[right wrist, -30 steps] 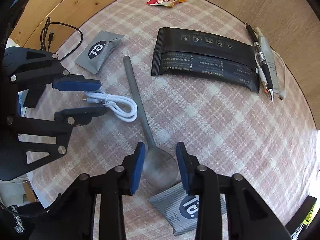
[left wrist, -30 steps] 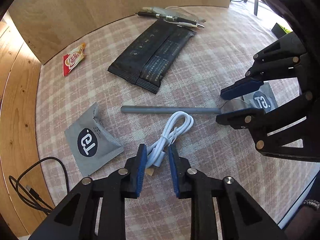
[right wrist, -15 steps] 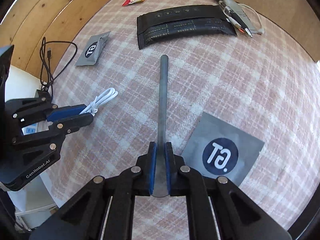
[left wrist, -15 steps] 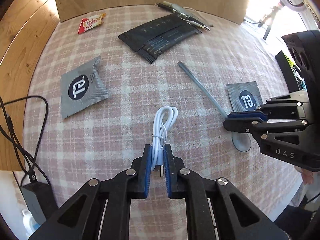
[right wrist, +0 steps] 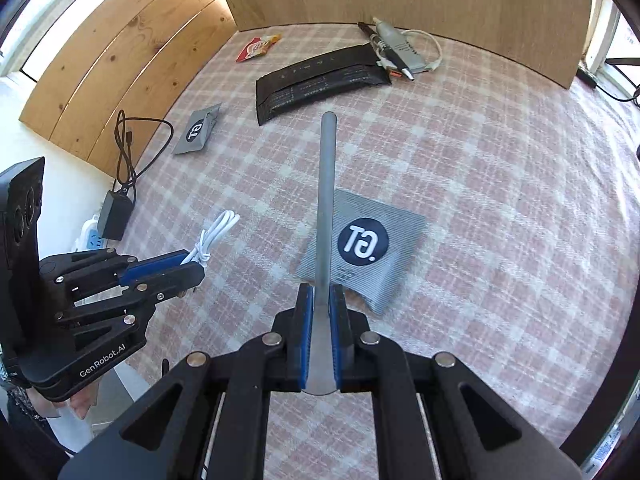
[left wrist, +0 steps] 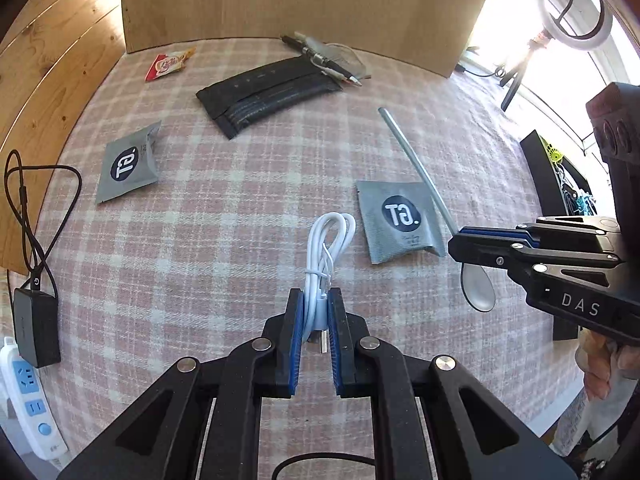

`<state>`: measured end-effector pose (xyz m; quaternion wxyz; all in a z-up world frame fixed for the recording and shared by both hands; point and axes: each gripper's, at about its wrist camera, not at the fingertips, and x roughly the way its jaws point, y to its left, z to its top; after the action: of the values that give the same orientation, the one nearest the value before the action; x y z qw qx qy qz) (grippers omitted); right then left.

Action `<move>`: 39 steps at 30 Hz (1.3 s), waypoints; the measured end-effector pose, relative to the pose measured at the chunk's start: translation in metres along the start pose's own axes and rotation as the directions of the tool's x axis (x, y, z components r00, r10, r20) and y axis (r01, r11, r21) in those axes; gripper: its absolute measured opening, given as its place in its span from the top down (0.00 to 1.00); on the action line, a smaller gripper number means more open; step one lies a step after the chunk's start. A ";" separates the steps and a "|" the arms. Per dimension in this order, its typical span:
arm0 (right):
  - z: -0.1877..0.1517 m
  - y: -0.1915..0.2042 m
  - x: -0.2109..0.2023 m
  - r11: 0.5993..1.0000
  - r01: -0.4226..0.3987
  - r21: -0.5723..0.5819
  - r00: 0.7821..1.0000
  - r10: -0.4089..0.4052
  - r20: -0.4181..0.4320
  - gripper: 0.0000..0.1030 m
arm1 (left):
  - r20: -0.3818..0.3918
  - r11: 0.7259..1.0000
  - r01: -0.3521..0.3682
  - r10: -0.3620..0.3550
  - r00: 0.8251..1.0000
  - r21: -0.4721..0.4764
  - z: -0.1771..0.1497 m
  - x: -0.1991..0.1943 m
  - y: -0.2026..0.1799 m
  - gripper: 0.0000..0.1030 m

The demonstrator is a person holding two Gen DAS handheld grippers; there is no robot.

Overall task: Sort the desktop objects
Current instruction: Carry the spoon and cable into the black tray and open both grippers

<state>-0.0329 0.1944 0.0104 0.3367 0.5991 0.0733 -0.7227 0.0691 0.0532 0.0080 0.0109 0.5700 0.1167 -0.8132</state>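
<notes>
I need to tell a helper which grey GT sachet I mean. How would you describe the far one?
On the pink checked tablecloth, look toward its left edge. The grey sachet lies there alone, unlike its twin, which lies under the spoon.

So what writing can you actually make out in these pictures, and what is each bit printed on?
"DAS": on the right gripper, seen from the left wrist.
"GenRobot.AI": on the left gripper, seen from the right wrist.
"GT." mirrored: round logo on the near grey sachet; the far grey sachet bears the same logo.
Small print under the near logo: too small.
Red snack packet, black pouches, pens: print unreadable.
</notes>
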 end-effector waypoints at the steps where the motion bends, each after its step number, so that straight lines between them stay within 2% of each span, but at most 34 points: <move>1: -0.004 -0.010 -0.009 1.000 0.003 0.006 1.000 -0.003 0.009 0.92 | 0.007 1.000 0.004 -0.004 1.000 0.009 0.003 -0.001 -0.014 0.89; 7: -0.048 -0.095 -0.067 0.995 0.031 0.095 0.997 -0.037 0.061 0.92 | 0.018 0.994 0.035 -0.037 0.999 0.102 0.025 0.005 -0.117 0.89; 12: -0.093 -0.180 -0.123 0.977 0.075 0.199 0.991 -0.095 0.094 0.92 | 0.021 0.981 0.105 -0.110 0.994 0.162 0.047 0.017 -0.215 0.89; 19: -0.155 -0.298 -0.195 0.921 0.153 0.357 0.970 -0.209 0.125 0.92 | -0.001 0.944 0.191 -0.198 0.980 0.271 0.061 0.033 -0.355 0.89; 23: -0.181 -0.353 -0.218 0.888 0.176 0.424 0.962 -0.246 0.117 0.92 | -0.030 0.927 0.216 -0.217 0.976 0.307 0.066 0.049 -0.413 0.89; 29: -0.202 -0.403 -0.227 0.857 0.196 0.478 0.958 -0.271 0.094 0.92 | -0.054 0.909 0.225 -0.220 0.974 0.350 0.067 0.060 -0.472 0.90; 37: -0.213 -0.427 -0.227 0.851 0.194 0.488 0.960 -0.267 0.085 0.92 | -0.054 0.892 0.211 -0.206 0.977 0.399 0.064 0.066 -0.509 0.89; 39: -0.214 -0.429 -0.228 0.845 0.211 0.491 0.956 -0.282 0.076 0.91 | -0.053 0.897 0.206 -0.201 0.978 0.392 0.066 0.065 -0.510 0.73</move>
<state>-0.0921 0.7214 0.0334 0.0872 0.5948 -0.0551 -0.7972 -0.0914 0.5434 0.0594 -0.1902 0.5497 0.0090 -0.8134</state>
